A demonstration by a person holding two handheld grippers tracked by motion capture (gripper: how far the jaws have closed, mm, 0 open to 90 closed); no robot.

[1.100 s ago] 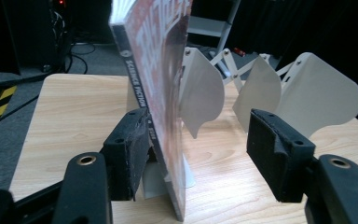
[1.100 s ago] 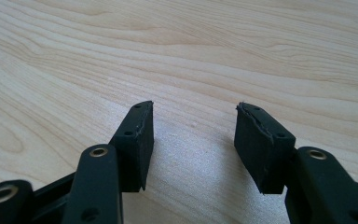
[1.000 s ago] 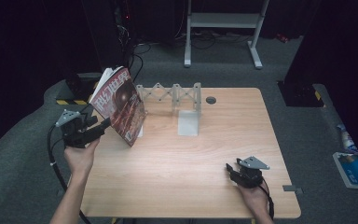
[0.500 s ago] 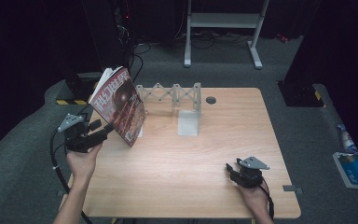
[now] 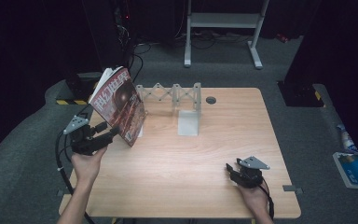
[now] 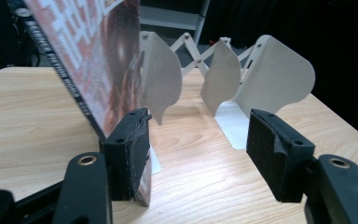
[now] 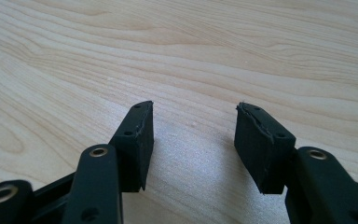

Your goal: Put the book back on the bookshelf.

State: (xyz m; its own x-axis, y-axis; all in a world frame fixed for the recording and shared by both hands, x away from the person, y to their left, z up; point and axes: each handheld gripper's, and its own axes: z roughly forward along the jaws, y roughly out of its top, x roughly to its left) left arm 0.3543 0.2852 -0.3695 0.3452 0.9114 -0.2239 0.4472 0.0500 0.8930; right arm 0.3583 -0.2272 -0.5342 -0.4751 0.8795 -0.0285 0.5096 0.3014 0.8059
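My left tongs (image 5: 103,134) gape wide beside the book (image 5: 117,103), left of frame. It looks stiff but slick, so I'd pinch its lower edge. Right tongs (image 5: 235,171) sit wide, holding nothing.

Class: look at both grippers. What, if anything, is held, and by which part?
Nothing is held. The left gripper is open beside the book; the right gripper is open over the table.

No legible text on magazine (image 5: 119,105) cover.
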